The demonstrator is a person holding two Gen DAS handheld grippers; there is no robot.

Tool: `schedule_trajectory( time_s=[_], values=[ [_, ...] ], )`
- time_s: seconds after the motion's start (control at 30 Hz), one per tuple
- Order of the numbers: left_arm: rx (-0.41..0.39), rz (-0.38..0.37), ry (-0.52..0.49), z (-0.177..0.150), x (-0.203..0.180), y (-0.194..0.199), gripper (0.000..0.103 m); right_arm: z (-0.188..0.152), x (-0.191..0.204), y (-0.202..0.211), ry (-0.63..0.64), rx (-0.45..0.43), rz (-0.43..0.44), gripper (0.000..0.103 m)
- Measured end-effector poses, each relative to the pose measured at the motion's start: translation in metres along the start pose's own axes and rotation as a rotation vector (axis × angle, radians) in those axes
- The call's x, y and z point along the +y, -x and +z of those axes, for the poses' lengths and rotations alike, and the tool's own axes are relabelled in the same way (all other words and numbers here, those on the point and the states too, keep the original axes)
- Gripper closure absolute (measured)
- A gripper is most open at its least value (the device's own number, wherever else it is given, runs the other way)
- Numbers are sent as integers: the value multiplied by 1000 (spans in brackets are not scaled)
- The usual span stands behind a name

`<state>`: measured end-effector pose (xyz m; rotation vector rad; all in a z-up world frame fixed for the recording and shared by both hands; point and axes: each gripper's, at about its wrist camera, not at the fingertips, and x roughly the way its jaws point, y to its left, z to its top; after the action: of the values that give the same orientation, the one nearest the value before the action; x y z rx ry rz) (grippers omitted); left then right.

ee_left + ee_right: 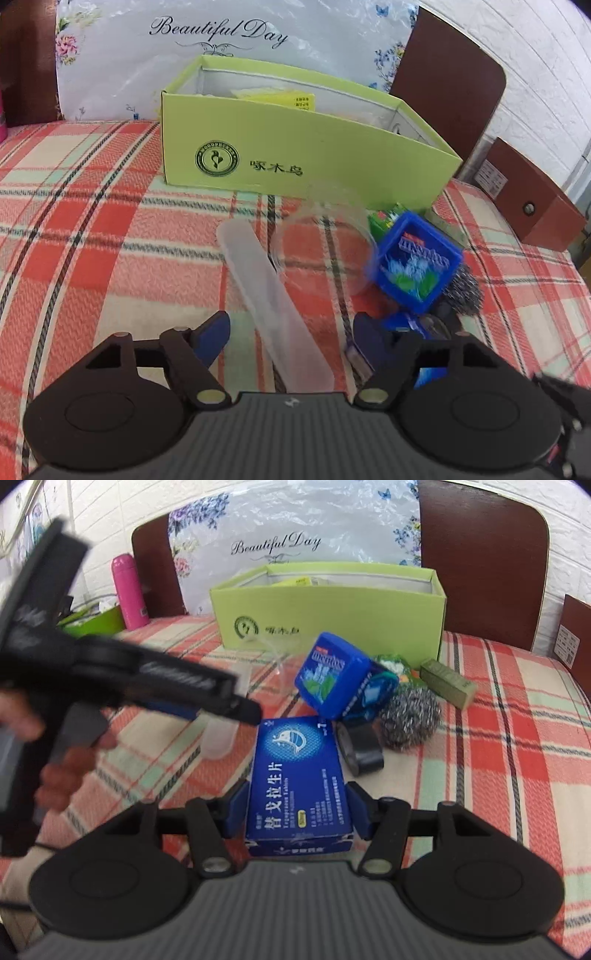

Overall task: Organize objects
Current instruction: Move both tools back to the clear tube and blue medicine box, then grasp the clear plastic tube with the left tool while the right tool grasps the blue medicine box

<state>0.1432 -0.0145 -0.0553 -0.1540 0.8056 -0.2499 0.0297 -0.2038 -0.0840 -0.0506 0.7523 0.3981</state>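
Observation:
An open green box (295,147) stands at the back of the plaid cloth; it also shows in the right wrist view (332,609). My left gripper (291,332) is open, its fingers on either side of a translucent plastic case (273,295) lying on the cloth. My right gripper (295,808) is shut on a blue medicine box (297,779). Ahead of it lie a blue mint tin (336,675), a steel scourer (410,716), a black tape roll (360,751) and an olive box (447,683). The left gripper (243,705) also shows in the right wrist view.
A pink bottle (129,590) and a green tub (92,622) stand at the far left. A brown headboard (484,554) and a floral plastic bag (295,528) rise behind the box. A brown cabinet (532,206) stands at the right. A clear plastic piece (325,229) lies before the box.

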Motion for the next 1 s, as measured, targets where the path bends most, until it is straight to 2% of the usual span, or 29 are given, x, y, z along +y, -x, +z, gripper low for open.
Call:
schedule_trajectory(
  time_s=[0.03,0.1,0.2,0.27,0.33,0.43,0.47,0.57,0.6,0.7,0.87,1.0],
  values=[
    [-8,19,-21,1,-1,-2,48,-2,1,0,-1,11,1,47],
    [-15,50,-70,0,0,-3,67,-5,5,1,1,22,12,47],
    [20,-7,-48,-4,14,8,74,-6,12,1,29,28,13,46],
    [49,-54,-51,-12,21,21,74,-6,15,0,48,41,17,39],
    [68,-70,-92,-26,24,35,74,-7,18,1,60,44,15,33],
    [59,-37,-110,-41,23,50,74,-6,18,0,54,38,2,26],
    [55,-23,-108,-42,23,51,73,-6,18,-1,49,38,2,26],
    [45,-5,-92,-39,20,47,55,-5,18,-4,55,38,-8,26],
    [45,-1,-88,-38,19,45,54,-5,18,-5,60,36,-7,26],
    [49,-11,-113,-36,13,42,58,-2,16,-8,63,29,-2,26],
    [37,-7,-117,-38,13,41,56,1,15,-15,44,29,-4,27],
    [42,-8,-113,-36,15,40,62,2,15,-17,37,17,-6,32]
  ],
)
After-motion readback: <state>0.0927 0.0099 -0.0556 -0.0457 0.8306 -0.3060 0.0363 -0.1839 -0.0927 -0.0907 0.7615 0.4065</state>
